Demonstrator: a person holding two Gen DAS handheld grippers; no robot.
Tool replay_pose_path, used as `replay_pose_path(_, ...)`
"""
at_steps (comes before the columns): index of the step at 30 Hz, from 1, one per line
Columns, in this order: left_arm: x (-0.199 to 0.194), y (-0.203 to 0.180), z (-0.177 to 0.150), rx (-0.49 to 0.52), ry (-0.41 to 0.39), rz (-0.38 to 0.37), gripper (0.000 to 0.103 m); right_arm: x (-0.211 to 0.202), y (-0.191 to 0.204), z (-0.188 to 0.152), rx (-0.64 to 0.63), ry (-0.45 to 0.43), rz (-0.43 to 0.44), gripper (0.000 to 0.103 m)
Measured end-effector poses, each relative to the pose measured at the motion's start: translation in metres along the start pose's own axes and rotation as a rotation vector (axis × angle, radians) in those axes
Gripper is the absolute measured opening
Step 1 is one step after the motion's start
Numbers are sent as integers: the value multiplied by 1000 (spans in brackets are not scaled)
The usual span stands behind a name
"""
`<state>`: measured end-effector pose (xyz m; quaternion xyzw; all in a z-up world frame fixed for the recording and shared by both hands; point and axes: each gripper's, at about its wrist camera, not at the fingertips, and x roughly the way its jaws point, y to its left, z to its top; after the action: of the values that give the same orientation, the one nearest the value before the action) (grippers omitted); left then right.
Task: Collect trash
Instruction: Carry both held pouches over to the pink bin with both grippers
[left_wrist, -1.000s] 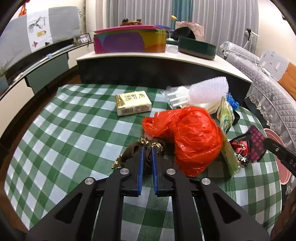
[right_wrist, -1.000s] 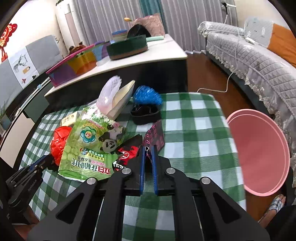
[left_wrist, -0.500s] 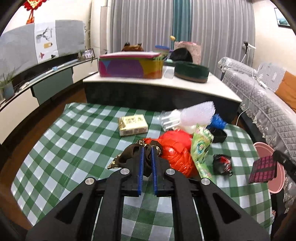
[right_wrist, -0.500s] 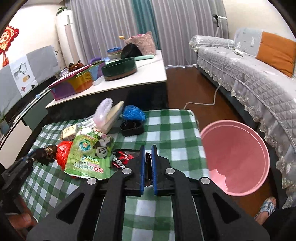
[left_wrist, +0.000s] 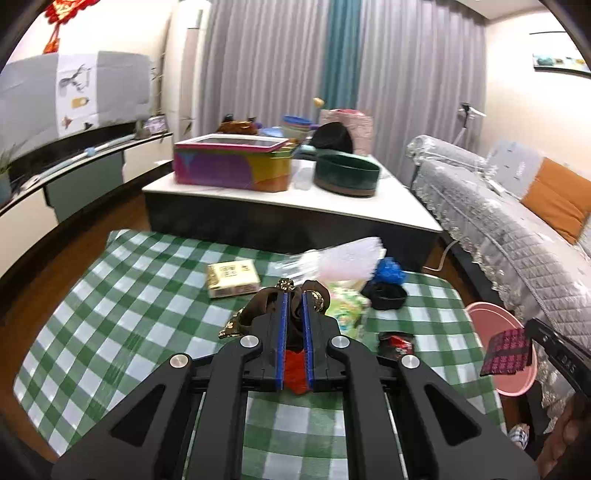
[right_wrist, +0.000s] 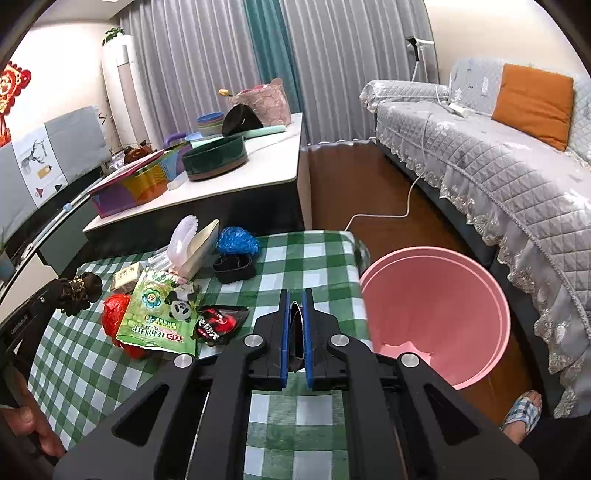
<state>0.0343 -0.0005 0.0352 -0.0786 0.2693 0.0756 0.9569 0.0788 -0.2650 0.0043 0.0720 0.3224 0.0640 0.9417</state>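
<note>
So far, the left wrist view showed the left gripper (left_wrist: 294, 295) low in the middle of the frame, its jaws pressed together on a brown wrapper with gold print (left_wrist: 266, 301), which was lifted clear of the green checked table (left_wrist: 122, 302). Under the jaws a bit of the red plastic bag (left_wrist: 294, 369) showed. At the right edge the dark red packet (left_wrist: 506, 351) hung from the right gripper in front of the pink bin (left_wrist: 480, 314), not yet inside it as far as I could see. On the cloth were lying the yellow pack (left_wrist: 232, 277), the bubble wrap (left_wrist: 351, 258), the blue net (left_wrist: 389, 271), a black band (left_wrist: 384, 297) and a small red and black wrapper (left_wrist: 396, 343).

Next, the right wrist view showed the right gripper (right_wrist: 296, 299) in the lower middle, jaws clamped on the thin dark packet, seen edge-on between the blue pads. The pink bin stood at the right of the frame, just beside the table edge, and what showed of its inside looked empty. At the left the green panda bag (right_wrist: 159, 317) lay over the red plastic bag, with the red and black wrapper touching its right side.

I judge the task was at an early stage: two pieces were in hand, none visibly in the bin, and most of the trash was left on the table.
</note>
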Motion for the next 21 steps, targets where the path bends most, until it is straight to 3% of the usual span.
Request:
replay_pose_path(13,-22,-68,5,121,7,-189,8,-42,-38,30,-31,-120,-97,7)
replay_pose_path(21,-14,-121,9,164,53,-308,8,-48,-75,36,-1,-113,-143,7)
